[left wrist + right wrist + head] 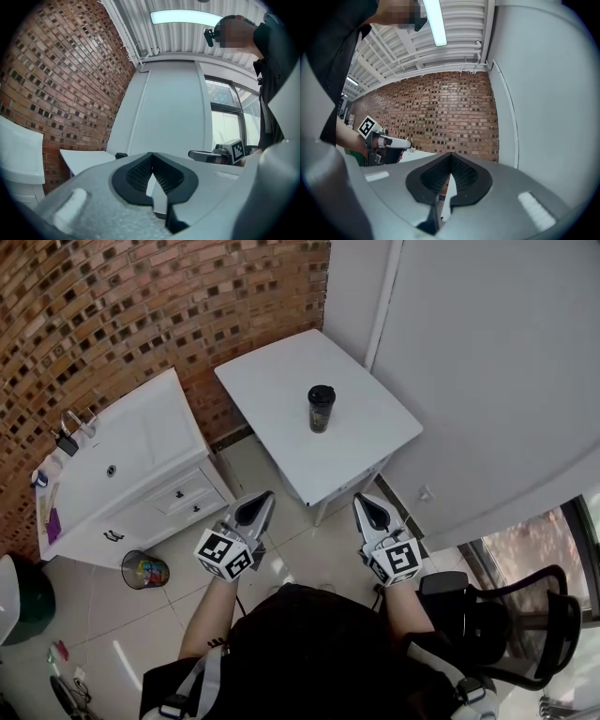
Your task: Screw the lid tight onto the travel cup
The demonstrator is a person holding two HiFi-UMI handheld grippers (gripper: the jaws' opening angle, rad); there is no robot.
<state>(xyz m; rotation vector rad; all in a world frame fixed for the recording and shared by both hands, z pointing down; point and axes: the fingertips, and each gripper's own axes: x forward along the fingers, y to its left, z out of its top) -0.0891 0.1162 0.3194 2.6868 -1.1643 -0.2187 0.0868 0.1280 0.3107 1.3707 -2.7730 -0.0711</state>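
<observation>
A dark travel cup (pixel 321 412) with a black lid (pixel 322 392) on top stands upright near the middle of a small white table (pixel 272 381). Both grippers hang over the floor on the near side of the table, well short of the cup. My left gripper (pixel 263 498) is shut with nothing in it, and so is my right gripper (pixel 360 501). In the left gripper view the jaws (pixel 151 157) meet with only the cup's lid (pixel 121 155) peeking over the table edge beyond them. The right gripper view shows its jaws (pixel 450 157) pressed together and empty.
A white cabinet with a sink (pixel 141 442) stands left of the table against the brick wall (pixel 141 306). A small waste bin (pixel 145 570) sits on the floor in front of it. A black office chair (pixel 511 615) is at the right. White wall panels (pixel 487 362) close the far right.
</observation>
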